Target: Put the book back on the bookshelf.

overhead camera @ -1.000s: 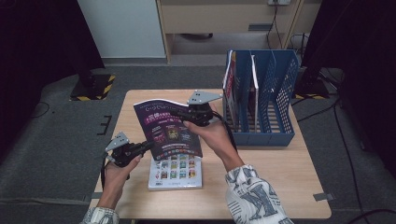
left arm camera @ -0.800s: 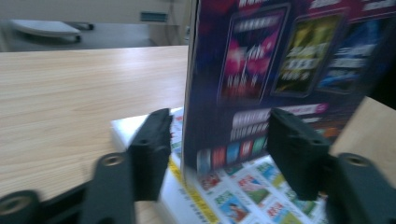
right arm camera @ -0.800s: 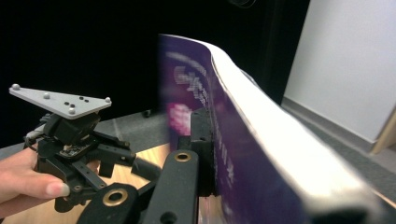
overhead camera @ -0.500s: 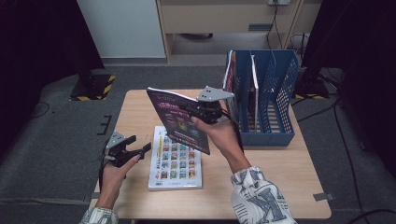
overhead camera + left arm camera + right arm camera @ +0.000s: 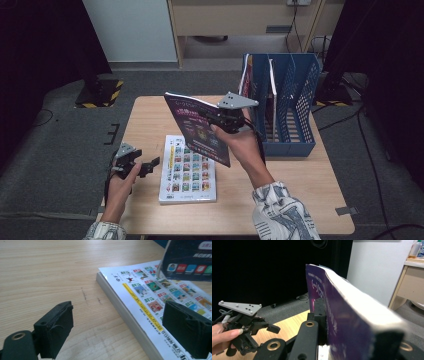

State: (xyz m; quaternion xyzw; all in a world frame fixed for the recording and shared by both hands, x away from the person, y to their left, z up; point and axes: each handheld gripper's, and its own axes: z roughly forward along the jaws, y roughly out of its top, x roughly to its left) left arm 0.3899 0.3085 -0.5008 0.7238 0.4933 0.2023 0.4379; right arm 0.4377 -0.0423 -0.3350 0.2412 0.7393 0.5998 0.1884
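Note:
My right gripper is shut on a purple book and holds it tilted on edge above the table, left of the blue file rack. In the right gripper view the purple book is pinched between the jaws of the right gripper. A white book with coloured pictures lies flat on the table. My left gripper hovers at its left edge; its jaws have just been opening and nothing is between them. The left gripper straddles the white book's edge without touching it.
The blue file rack holds several upright books at its left side. The wooden table ends close behind the left hand. The left gripper and fingers show low in the right gripper view. A cabinet stands beyond.
The left gripper has let go of the purple book and opened, sinking toward the table. The right gripper has lifted the purple book off the white one and tipped it upright.

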